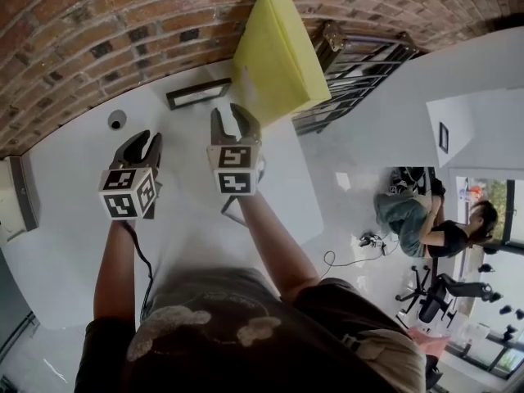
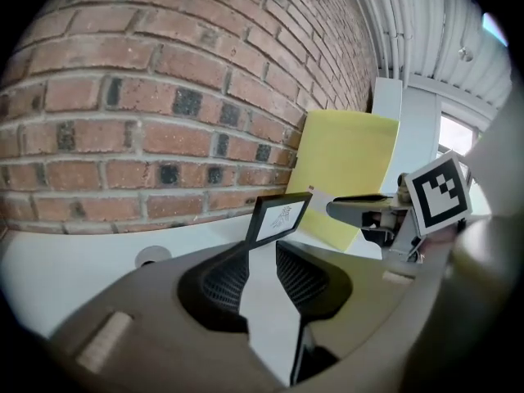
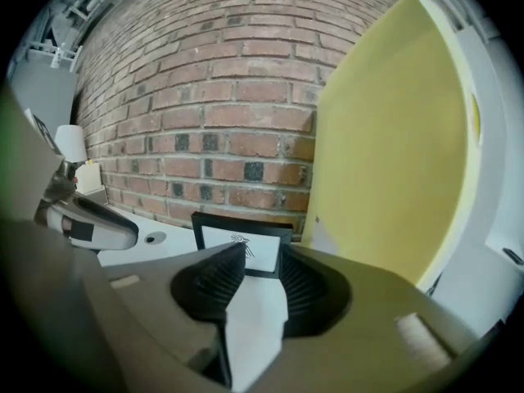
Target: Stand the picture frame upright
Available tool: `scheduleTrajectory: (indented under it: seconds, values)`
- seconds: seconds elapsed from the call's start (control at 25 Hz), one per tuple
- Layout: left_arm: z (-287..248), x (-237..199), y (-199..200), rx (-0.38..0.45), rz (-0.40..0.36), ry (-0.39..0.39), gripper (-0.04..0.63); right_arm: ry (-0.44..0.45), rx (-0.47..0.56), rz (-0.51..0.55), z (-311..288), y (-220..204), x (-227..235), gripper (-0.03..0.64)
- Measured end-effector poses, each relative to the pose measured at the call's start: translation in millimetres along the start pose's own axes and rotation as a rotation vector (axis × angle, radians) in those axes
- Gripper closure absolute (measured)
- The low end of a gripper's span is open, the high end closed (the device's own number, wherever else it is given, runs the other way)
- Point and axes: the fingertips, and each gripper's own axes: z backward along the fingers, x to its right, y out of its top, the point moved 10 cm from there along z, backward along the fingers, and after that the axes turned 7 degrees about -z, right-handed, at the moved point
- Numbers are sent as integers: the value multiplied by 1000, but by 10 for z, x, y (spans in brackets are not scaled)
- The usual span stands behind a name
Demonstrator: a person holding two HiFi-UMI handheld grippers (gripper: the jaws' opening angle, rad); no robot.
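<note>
Both my left gripper and right gripper hang narrowly open and empty, short of the picture frame, seemingly upright by the brick wall; I'd withdraw slowly, never nudging it.

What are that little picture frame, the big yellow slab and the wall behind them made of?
Picture frame: black matte border, wood or plastic, I can't tell which, with a white printed sheet inside.
Yellow slab: flat, matte and thick-edged, perhaps foam or painted board.
Wall: rough red brick with pale mortar joints.
</note>
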Motion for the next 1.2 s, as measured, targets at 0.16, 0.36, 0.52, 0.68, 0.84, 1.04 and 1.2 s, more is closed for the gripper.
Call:
scheduleTrajectory:
  seconds: [0.16, 0.36, 0.52, 0.68, 0.84, 1.04, 1.2]
  values:
    - [396, 159, 69, 42, 0, 52, 482, 49, 32, 0, 305, 92, -13, 483]
    - [874, 319, 79, 109, -15, 150, 483, 140, 71, 13, 563, 112, -116, 503]
    - [1126, 373, -62, 126, 1, 200, 503, 200, 70, 24, 703, 19, -256, 555]
    - [1330, 419, -285, 115, 19, 228, 521, 197, 108, 44, 881, -48, -324, 607]
    - [1601, 472, -489, 123, 55, 269, 543, 219, 93, 49, 1011, -102, -400, 612]
    - [2093, 478, -731, 159, 103, 335, 581, 290, 106, 113, 1265, -114, -729, 612]
    - [2557, 515, -877, 184, 115, 373, 584, 341, 142, 121, 1535, -109, -1032, 612]
